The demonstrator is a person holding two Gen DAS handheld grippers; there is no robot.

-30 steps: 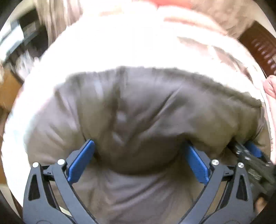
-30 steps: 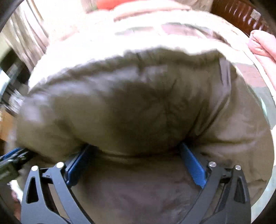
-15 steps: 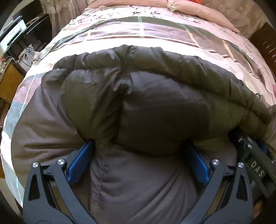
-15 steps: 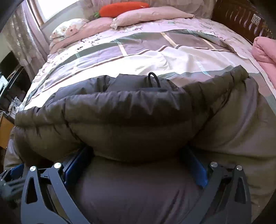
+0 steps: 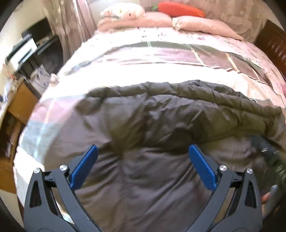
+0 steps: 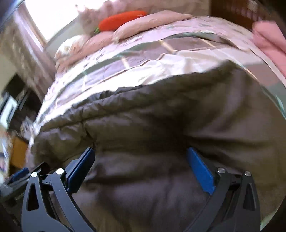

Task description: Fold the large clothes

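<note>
Item: our dark padded jacket (image 5: 160, 121), lying folded on the bed (image 5: 160, 58). Our left gripper (image 5: 143, 164) and right gripper (image 6: 141, 162): both spread wide above its cloth, pinching nothing. Pillows (image 5: 196, 25) beyond

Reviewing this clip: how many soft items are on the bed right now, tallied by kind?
Dark grey-brown puffy quilted jacket: 1
Orange carrot-shaped plush toy: 1
Pink pillows at the headboard: 2 at least, with blur hiding the edges
Pink folded blanket: 1
Total: 5
</note>
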